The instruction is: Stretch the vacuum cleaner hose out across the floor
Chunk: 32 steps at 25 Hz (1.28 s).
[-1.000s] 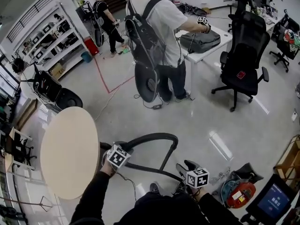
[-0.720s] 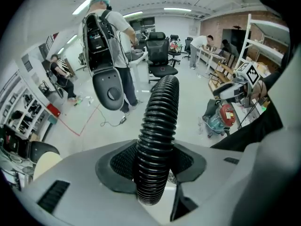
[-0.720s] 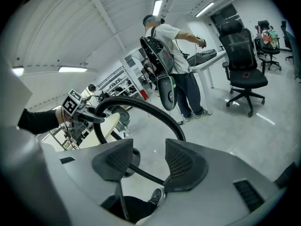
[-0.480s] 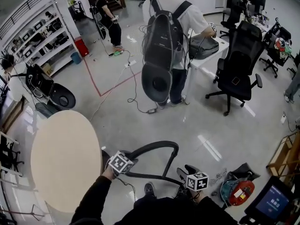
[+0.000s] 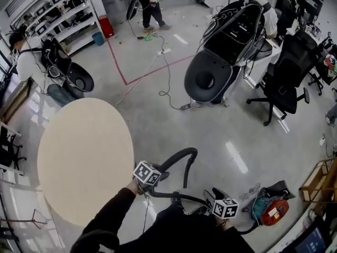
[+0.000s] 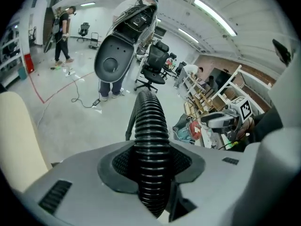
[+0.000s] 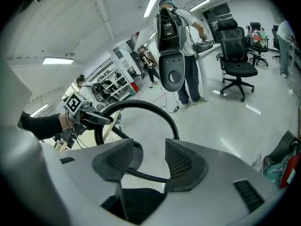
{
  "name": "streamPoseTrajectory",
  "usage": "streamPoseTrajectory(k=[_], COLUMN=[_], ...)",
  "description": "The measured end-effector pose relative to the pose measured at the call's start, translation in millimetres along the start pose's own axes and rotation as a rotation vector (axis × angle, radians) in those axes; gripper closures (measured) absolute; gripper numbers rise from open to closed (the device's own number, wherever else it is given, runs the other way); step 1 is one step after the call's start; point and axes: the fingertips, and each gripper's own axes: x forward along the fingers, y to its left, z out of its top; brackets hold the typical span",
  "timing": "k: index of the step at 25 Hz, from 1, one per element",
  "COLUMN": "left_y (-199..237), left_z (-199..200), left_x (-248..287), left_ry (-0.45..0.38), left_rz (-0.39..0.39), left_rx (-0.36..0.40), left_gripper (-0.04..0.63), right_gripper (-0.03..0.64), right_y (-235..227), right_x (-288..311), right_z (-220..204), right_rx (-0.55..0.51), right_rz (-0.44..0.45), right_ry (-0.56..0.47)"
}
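Note:
The black ribbed vacuum hose (image 5: pixel 181 154) arches up off the floor in front of me. My left gripper (image 5: pixel 159 176) has its jaws closing, and its pads press on the hose (image 6: pixel 150 135), which runs straight out between them. My right gripper (image 5: pixel 212 195) stands open at the lower right, about a hand's width from the left one. Its pads (image 7: pixel 183 161) are apart with nothing between them; the hose arch (image 7: pixel 141 106) and my left gripper (image 7: pixel 89 117) lie beyond it. The red vacuum cleaner body (image 5: pixel 271 211) sits on the floor to my right.
A round beige table (image 5: pixel 84 157) stands close on my left. Ahead, a person carrying a large black backpack unit (image 5: pixel 226 41) stands by a desk and a black office chair (image 5: pixel 287 73). Cables trail across the floor (image 5: pixel 163 83). Shelves (image 5: pixel 58 20) line the far left wall.
The hose arch has become narrower and steeper. My left gripper has shifted slightly right, toward the right one. My head has tilted, so the table and the person with the backpack sit differently in view.

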Motion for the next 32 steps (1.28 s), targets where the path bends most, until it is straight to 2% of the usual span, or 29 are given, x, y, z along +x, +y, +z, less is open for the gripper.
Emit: streamPoseTrajectory(k=[4, 7, 11, 14, 17, 18, 19, 20, 23, 26, 29, 32], left_y=[-3, -21, -58, -89, -110, -116, -122, -129, -152, -159, -162, -160], left_z=[-13, -19, -35, -46, -58, -63, -68, -75, -99, -116, -130, -145], left_x=[-17, -25, -52, -65, -68, -66, -62, -56, -49, -66, -78, -92], left_ry=[-0.053, -0.101, -0.133, -0.159, -0.157, -0.157, -0.159, -0.164, -0.196, -0.233, -0.242, -0.280], left_rz=[0.010, 0.011, 0.049, 0.056, 0.050, 0.039, 0.026, 0.010, -0.040, -0.095, -0.200, -0.304], left_rx=[-0.102, -0.168, -0.202, -0.232, -0.221, -0.215, -0.210, -0.206, -0.207, -0.192, -0.165, -0.205], left_gripper=[0.430, 0.430, 0.430, 0.430, 0.430, 0.430, 0.430, 0.430, 0.430, 0.428, 0.424, 0.420], right_gripper=[0.396, 0.396, 0.397, 0.414, 0.444, 0.469, 0.549, 0.601, 0.603, 0.603, 0.603, 0.603], right_y=[9, 8, 26, 31, 38, 41, 43, 44, 50, 71, 104, 153], right_x=[-5, -22, -45, -50, -54, -58, -63, -70, -86, -90, -89, -76], right_z=[1, -17, -53, -90, -118, -125, -132, -141, -175, -194, -213, -236], right_rx=[0.018, 0.030, 0.065, 0.098, 0.108, 0.094, 0.072, 0.046, -0.012, -0.032, -0.028, -0.066], right_rz=[0.014, 0.022, 0.070, 0.099, 0.117, 0.125, 0.137, 0.149, 0.156, 0.133, 0.098, 0.128], right_ry=[-0.041, -0.073, -0.108, -0.079, -0.044, -0.039, -0.036, -0.034, -0.021, -0.029, -0.044, -0.046])
